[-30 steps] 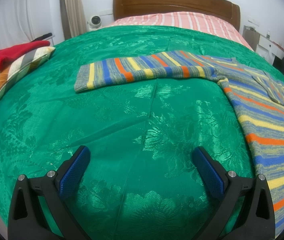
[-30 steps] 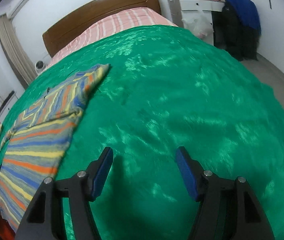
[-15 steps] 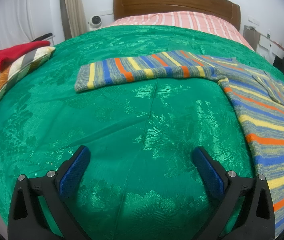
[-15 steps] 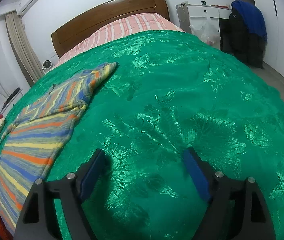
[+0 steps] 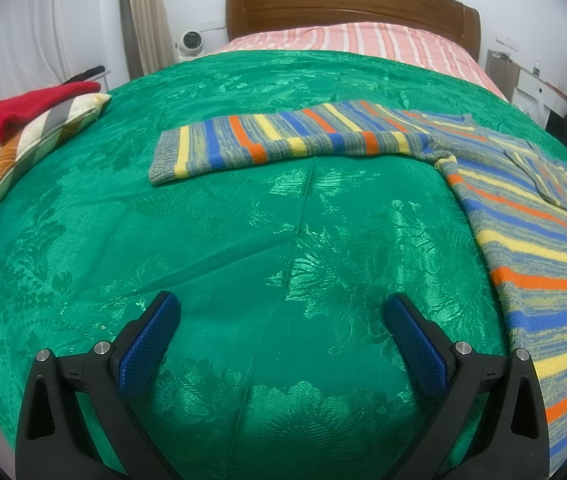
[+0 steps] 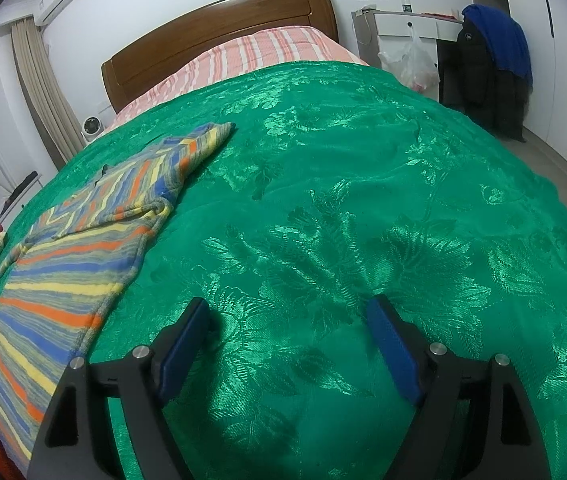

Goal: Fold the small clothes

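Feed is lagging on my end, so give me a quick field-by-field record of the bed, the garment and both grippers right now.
surface: green bedspread with leaf pattern, over a bed with a wooden headboard
garment: striped knit sweater, lying flat
left sleeve: stretched out sideways, cuff on the bedspread
right sleeve: folded in across the sweater's chest
left gripper: open, empty, over bare bedspread
right gripper: open, empty, beside the sweater
bed edge: striped pillow with a red garment on top

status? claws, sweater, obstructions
Left claw open, empty, over green cover. Right claw open, empty. Sweater flat, left sleeve out, right sleeve folded in. Nothing in the way.
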Demonstrator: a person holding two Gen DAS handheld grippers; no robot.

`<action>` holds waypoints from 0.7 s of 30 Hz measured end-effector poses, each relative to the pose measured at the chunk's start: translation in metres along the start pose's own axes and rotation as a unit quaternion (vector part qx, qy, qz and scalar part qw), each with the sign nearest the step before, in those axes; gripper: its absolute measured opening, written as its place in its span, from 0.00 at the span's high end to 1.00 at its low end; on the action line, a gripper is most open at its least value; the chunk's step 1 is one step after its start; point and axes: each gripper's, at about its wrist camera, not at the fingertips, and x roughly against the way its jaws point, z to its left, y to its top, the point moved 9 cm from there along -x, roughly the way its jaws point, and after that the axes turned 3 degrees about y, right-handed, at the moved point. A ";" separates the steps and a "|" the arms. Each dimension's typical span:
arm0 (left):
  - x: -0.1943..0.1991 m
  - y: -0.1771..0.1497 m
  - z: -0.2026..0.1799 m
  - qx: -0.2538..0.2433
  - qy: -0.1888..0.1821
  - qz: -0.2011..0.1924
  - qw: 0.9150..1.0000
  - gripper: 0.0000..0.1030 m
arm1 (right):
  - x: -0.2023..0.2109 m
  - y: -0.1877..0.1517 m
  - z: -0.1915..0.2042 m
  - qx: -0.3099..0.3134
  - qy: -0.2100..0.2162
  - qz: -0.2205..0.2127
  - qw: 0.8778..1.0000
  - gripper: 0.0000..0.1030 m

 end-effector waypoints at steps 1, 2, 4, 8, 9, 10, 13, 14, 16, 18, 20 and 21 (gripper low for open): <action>0.000 0.000 0.000 0.000 0.000 0.000 1.000 0.00 | 0.000 0.000 0.000 0.000 0.000 0.000 1.000 0.22; 0.000 0.000 0.000 0.000 0.000 0.000 1.000 0.00 | 0.000 0.000 0.000 0.000 0.000 0.000 1.000 0.22; 0.000 0.000 0.000 0.000 0.000 0.000 1.000 0.00 | 0.000 0.000 0.000 0.001 -0.002 0.001 1.000 0.21; 0.000 0.000 0.000 0.000 0.000 0.000 1.000 0.00 | 0.000 0.000 0.001 0.002 -0.003 0.001 1.000 0.21; 0.000 0.000 0.000 0.000 0.000 0.000 1.000 0.00 | 0.000 0.000 0.001 0.002 -0.003 0.001 1.000 0.21; 0.000 0.000 0.000 0.000 0.000 0.000 1.000 0.00 | 0.000 0.000 0.001 0.002 -0.003 0.001 1.000 0.21; 0.000 0.000 0.000 0.000 0.000 0.000 1.000 0.00 | 0.000 0.000 0.001 0.002 -0.003 0.001 1.000 0.21; 0.000 0.000 0.000 0.000 0.000 0.000 1.000 0.00 | 0.000 0.000 0.001 0.002 -0.003 0.001 1.000 0.21; 0.000 0.000 0.000 0.000 0.000 0.000 1.000 0.00 | 0.000 0.000 0.001 0.002 -0.004 0.001 1.000 0.21; 0.000 0.000 0.000 0.000 0.000 0.000 1.000 0.00 | 0.000 -0.001 0.001 0.002 -0.004 0.001 1.000 0.21; 0.000 0.000 0.000 0.001 0.002 0.002 1.000 0.00 | -0.001 -0.001 0.000 0.003 -0.005 0.002 1.000 0.21; 0.002 0.000 0.000 0.001 0.003 0.005 1.000 0.00 | -0.001 -0.001 0.000 0.003 -0.005 0.001 1.000 0.21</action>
